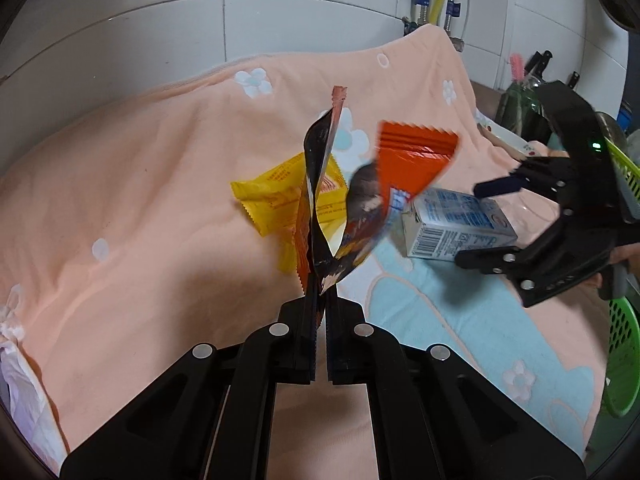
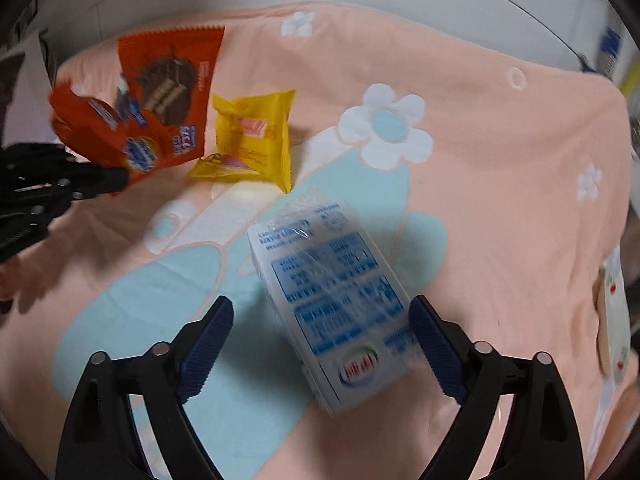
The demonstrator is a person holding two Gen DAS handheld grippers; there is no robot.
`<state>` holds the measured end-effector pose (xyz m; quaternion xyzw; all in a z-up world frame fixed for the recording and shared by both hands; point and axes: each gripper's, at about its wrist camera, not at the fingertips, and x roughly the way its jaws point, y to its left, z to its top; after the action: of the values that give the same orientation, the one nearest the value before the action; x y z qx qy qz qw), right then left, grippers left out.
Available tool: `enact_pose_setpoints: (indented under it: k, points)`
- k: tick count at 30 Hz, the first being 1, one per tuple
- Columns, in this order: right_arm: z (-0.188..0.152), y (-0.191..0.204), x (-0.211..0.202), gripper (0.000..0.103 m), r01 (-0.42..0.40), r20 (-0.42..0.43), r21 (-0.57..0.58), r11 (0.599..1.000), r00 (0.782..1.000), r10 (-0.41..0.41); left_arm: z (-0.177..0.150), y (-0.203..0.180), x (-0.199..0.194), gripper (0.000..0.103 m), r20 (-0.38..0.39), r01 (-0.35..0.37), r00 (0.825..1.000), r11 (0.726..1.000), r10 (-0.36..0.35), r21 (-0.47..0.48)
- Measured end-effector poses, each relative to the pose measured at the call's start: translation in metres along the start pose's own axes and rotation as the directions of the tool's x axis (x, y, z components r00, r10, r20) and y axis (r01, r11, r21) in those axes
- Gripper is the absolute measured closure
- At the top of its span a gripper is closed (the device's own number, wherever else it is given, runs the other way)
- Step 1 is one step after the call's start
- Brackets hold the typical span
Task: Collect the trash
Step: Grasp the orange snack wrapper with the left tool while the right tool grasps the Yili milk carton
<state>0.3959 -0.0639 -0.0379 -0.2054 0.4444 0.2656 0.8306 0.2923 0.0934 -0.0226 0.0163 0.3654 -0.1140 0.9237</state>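
Note:
My left gripper [image 1: 322, 300] is shut on an orange snack wrapper [image 1: 408, 160] and holds it up above the peach towel [image 1: 140, 200]. The wrapper also shows in the right wrist view [image 2: 168, 96], with the left gripper [image 2: 120, 178] at its lower edge. A yellow snack packet [image 1: 280, 196] lies on the towel behind the wrapper; it also shows in the right wrist view [image 2: 252, 136]. A white and blue milk carton [image 2: 336, 300] lies on its side between the open jaws of my right gripper [image 2: 320, 340]. The carton [image 1: 456, 224] and right gripper [image 1: 476, 224] show at the right in the left wrist view.
A green plastic basket [image 1: 622, 352] stands at the right edge of the towel. White tissue [image 1: 20, 380] lies at the left. A tiled wall [image 1: 160, 32] runs behind. Knives and kitchen items [image 1: 528, 92] stand at the back right.

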Motion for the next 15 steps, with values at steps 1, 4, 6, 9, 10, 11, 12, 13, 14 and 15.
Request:
enact_pose_setpoints:
  k: [1,4,6,9,10,11,12,13,14,15]
  points:
    - [0.001,0.001,0.003,0.014,0.0,0.002,-0.012,1.0,1.0,0.0,0.0,0.0,-0.001,0.101,0.0,0.001,1.0,1.0,-0.001,-0.001]
    - [0.004,-0.001,0.007,0.013,-0.002,0.004,-0.022,1.0,1.0,0.002,-0.003,0.001,-0.004,0.101,0.001,0.002,1.0,1.0,-0.002,-0.004]
    - [0.005,-0.005,0.008,0.013,0.003,0.017,-0.015,1.0,1.0,-0.003,-0.005,0.003,-0.007,0.101,0.004,0.004,1.0,1.0,-0.004,-0.007]
    - [0.007,-0.008,0.015,0.013,-0.006,-0.005,-0.025,1.0,1.0,0.006,-0.006,0.004,-0.009,0.101,0.007,0.003,1.0,1.0,-0.003,-0.009]
    - [0.007,-0.008,0.017,0.013,-0.011,-0.016,-0.036,0.999,1.0,0.01,-0.006,0.005,-0.01,0.101,0.007,0.005,1.0,1.0,-0.005,-0.011]
    - [0.007,-0.008,0.02,0.013,-0.016,-0.027,-0.046,0.999,1.0,0.015,-0.007,0.006,-0.011,0.101,0.008,0.008,1.0,1.0,-0.008,-0.015]
    - [0.007,-0.007,0.024,0.013,-0.011,-0.036,-0.054,0.998,0.999,0.009,-0.007,0.006,-0.011,0.101,0.008,0.008,1.0,1.0,-0.008,-0.016]
    - [0.006,-0.007,0.028,0.013,-0.001,-0.052,-0.06,0.998,0.999,-0.002,-0.007,0.006,-0.011,0.101,0.007,0.006,1.0,1.0,-0.006,-0.016]
    - [0.006,-0.008,0.032,0.013,-0.007,-0.063,-0.058,0.998,0.998,0.003,-0.008,0.007,-0.011,0.101,0.005,0.006,1.0,1.0,-0.006,-0.016]
    - [0.005,-0.01,0.037,0.013,-0.018,-0.076,-0.043,0.999,0.997,0.015,-0.008,0.007,-0.011,0.101,0.004,0.006,1.0,1.0,-0.006,-0.017]
